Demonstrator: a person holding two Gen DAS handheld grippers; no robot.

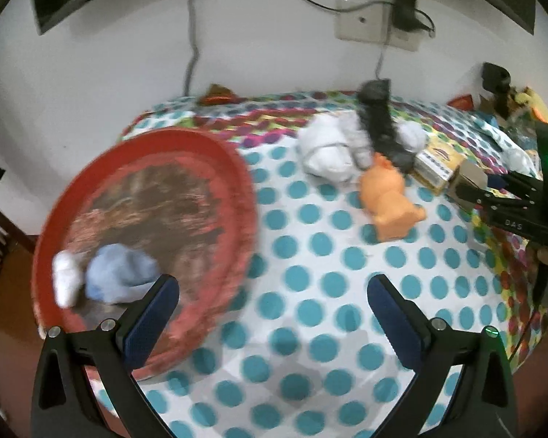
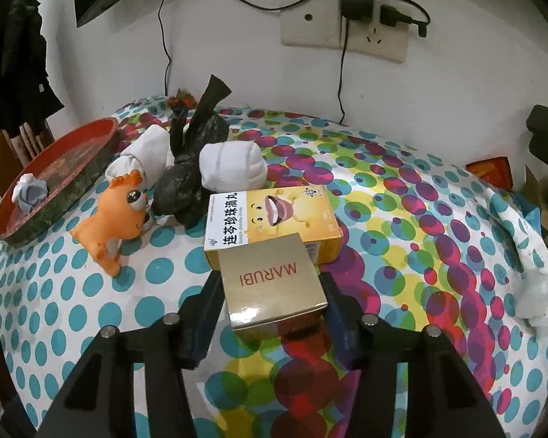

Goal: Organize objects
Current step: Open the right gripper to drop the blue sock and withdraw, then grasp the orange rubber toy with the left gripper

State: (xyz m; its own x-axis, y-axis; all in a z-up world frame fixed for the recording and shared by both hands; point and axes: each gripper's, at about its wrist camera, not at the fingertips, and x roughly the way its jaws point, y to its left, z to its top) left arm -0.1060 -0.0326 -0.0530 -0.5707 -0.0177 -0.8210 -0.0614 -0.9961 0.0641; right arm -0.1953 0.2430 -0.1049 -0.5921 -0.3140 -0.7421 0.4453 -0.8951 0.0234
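The gold MARUBI box (image 2: 274, 284) sits in the lower middle of the right wrist picture, on the dotted cloth (image 2: 91, 292) over the desk. The right gripper (image 2: 270, 304) has one finger on each side of it, half closed, but I cannot tell if the pads really press on it. It looks like the fingers are there so the box can be picked up and tidied away.

Just behind the box, touching it, lies a yellow medicine box (image 2: 274, 215). Further up are a black plastic bag (image 2: 186, 182), two rolled white socks (image 2: 233, 164) and an orange toy animal (image 2: 109, 219).

The red tray (image 1: 244, 182) at the left of the left wrist picture already holds a blue and white sock bundle (image 1: 117, 273), so things likely go there. The left gripper (image 1: 274, 299) has its fingers wide with nothing between them. The toy and the bag stand between the box and the tray
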